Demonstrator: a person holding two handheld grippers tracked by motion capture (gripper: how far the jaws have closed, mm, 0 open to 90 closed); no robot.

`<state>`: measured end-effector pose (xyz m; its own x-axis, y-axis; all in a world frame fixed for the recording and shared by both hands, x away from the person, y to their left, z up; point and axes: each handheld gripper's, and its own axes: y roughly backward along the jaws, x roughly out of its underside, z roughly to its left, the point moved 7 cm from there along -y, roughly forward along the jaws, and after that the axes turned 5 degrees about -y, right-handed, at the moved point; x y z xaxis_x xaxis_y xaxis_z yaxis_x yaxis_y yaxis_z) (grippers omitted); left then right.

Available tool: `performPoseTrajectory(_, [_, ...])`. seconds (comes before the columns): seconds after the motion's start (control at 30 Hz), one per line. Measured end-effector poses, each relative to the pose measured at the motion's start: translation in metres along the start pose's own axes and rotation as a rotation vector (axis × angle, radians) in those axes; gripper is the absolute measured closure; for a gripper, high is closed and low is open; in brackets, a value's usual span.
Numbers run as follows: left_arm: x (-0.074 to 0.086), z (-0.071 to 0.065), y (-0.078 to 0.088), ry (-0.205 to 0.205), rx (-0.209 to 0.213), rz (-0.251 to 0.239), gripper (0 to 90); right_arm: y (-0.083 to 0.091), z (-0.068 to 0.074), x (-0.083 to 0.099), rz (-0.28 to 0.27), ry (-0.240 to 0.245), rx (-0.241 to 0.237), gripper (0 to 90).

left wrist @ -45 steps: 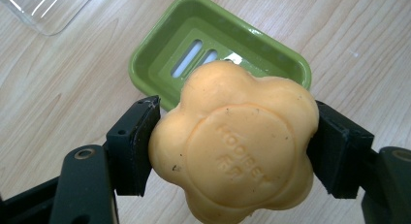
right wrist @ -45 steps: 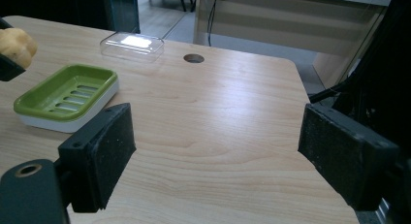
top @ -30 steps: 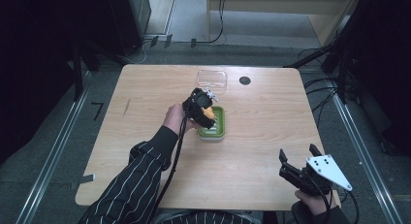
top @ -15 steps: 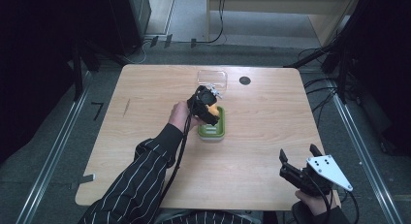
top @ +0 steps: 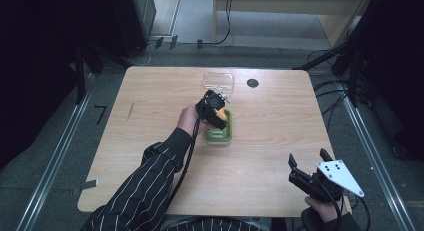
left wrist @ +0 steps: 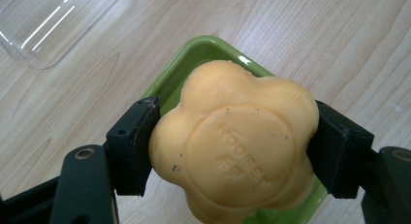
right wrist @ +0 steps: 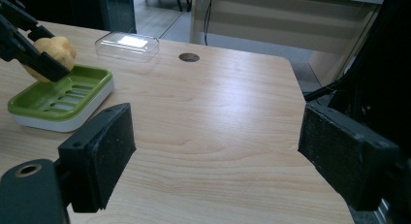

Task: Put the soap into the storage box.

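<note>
High view: the left gripper (top: 216, 110), held by a hand on a striped sleeve (top: 145, 183), hangs over the far end of a green soap dish (top: 218, 134) at the middle of the wooden table (top: 150, 121); the gripper body hides most of the orange soap (top: 220, 112), so only a small patch shows. A clear lid (top: 218, 81) lies just beyond the dish, with a dark round hole (top: 252, 83) in the tabletop to its right. The right gripper (top: 306, 165) rests at the near right corner, its jaws apart, the hand beneath cut off by the frame. Left gripper view: the jaws are clamped on the flower-shaped soap (left wrist: 232, 141), one pad on each side; the embossed lettering on its face is too faint to read. The soap covers most of the dish (left wrist: 194, 56), and the lid (left wrist: 48, 25) is cut off at the upper left. Right gripper view: the wide-set black pads (right wrist: 99, 153) frame bare table (right wrist: 218, 117); at far left the soap (right wrist: 48, 52) is held above the dish (right wrist: 60, 103), partly hidden by the other gripper's jaw, with the lid (right wrist: 127, 44) beyond.
</note>
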<state>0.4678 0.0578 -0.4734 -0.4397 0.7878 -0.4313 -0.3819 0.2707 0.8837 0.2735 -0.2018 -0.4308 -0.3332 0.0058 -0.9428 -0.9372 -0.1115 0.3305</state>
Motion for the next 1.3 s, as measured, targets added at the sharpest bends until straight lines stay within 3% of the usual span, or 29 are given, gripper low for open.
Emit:
performPoseTrajectory(0.27, [0.002,-0.001,-0.010,0.011,0.010,0.014,27.9,0.000,0.001,0.000,0.002,-0.003,-0.002,13.7])
performPoseTrajectory(0.7, [0.005,-0.007,-0.027,-0.008,0.036,0.074,27.9,0.000,0.000,0.000,0.000,-0.002,-0.002,13.7])
performPoseTrajectory(1.3, [0.007,-0.007,-0.037,-0.019,0.020,0.104,27.7,0.000,0.000,0.000,0.000,-0.004,-0.004,13.7])
